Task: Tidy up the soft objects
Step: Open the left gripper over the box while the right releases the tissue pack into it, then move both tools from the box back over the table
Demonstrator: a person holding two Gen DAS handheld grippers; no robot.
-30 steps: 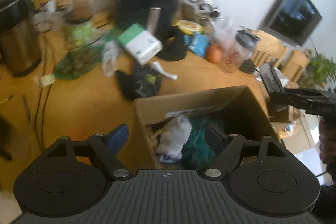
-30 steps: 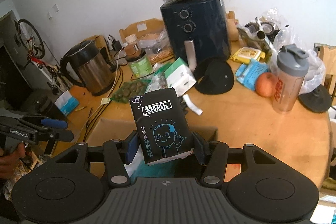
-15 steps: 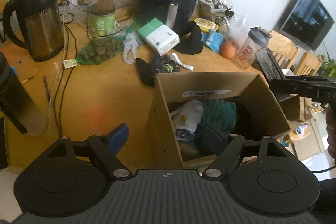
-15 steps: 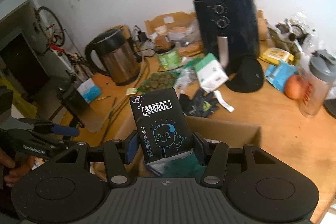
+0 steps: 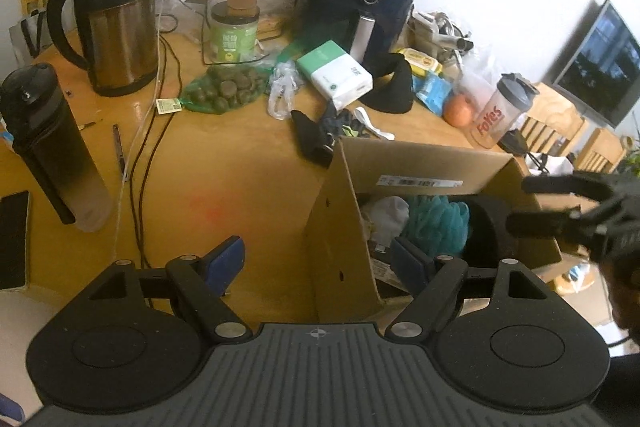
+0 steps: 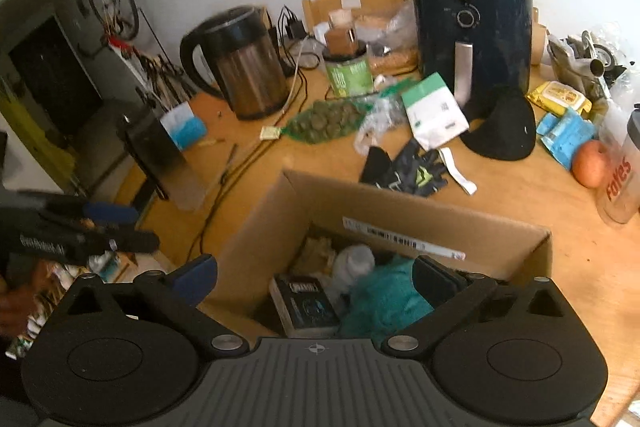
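An open cardboard box stands on the wooden table. A black tissue pack lies inside it beside a teal cloth and a white soft item. My right gripper is open and empty, just above the box's near edge. My left gripper is open and empty, at the box's left wall. The teal cloth shows in the left wrist view too. Black gloves and a green-white tissue pack lie behind the box.
A black air fryer, a steel kettle, a dark bottle, a green jar, a black cap, an apple, a shaker bottle and cables crowd the table.
My right gripper has opened and let go of the black tissue pack, which now lies in the box. Both grippers have drawn back and the left view has steadied.
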